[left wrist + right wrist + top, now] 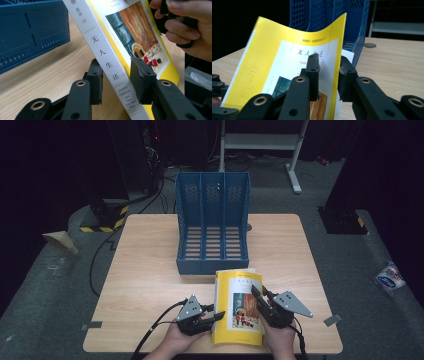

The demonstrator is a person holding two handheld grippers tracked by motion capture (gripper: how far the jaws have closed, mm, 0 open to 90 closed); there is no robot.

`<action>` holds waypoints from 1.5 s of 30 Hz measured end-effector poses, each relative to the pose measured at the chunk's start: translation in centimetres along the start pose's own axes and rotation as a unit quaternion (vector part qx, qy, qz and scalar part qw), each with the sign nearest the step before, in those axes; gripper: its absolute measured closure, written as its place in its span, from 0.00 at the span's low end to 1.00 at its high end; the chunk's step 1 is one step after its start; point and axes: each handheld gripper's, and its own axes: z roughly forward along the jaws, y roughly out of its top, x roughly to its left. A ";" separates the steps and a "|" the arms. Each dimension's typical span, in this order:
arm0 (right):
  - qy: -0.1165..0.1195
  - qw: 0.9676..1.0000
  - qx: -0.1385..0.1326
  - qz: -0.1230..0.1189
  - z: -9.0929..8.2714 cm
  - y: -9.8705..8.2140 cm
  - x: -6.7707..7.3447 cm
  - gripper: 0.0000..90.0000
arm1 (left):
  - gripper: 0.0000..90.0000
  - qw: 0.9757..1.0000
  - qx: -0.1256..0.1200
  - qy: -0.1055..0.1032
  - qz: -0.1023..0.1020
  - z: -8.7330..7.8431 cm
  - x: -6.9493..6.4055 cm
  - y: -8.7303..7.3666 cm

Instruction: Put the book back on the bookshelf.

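The yellow book (239, 307) sits at the table's (150, 270) near edge, just in front of the blue rack (212, 227). The left gripper (216, 316) clamps its white spine, one jaw on each side. The right gripper (257, 294) straddles the cover's right edge, its jaws parted without pressing it.

The worktop (150, 270) is a rectangular slab of pale wood grain, standing on a grey floor (50, 285). A blue three-slot file rack (212, 227) sits directly on it at the far middle, its open front facing the near edge and its slotted base flat on the wood. Near the front edge a yellow paperback book (239, 307) is on the worktop, its spine side raised; whether its lower edge touches the wood cannot be told. A small round grey cap (370, 45) sits flush in the surface beside the rack.
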 end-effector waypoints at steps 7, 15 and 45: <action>0.000 1.000 0.013 0.017 0.1 -0.2 -0.5 0.73 | 0.72 1.000 -0.012 0.000 0.011 -0.1 -0.3 -0.3; -0.005 0.999 0.028 0.028 0.4 -0.4 -0.8 0.64 | 0.72 1.000 -0.012 0.003 0.020 -0.1 -0.5 -0.3; 0.081 0.990 0.065 0.099 1.8 -1.7 -2.0 0.37 | 0.74 0.999 -0.029 -0.003 0.038 -0.3 -0.5 -0.2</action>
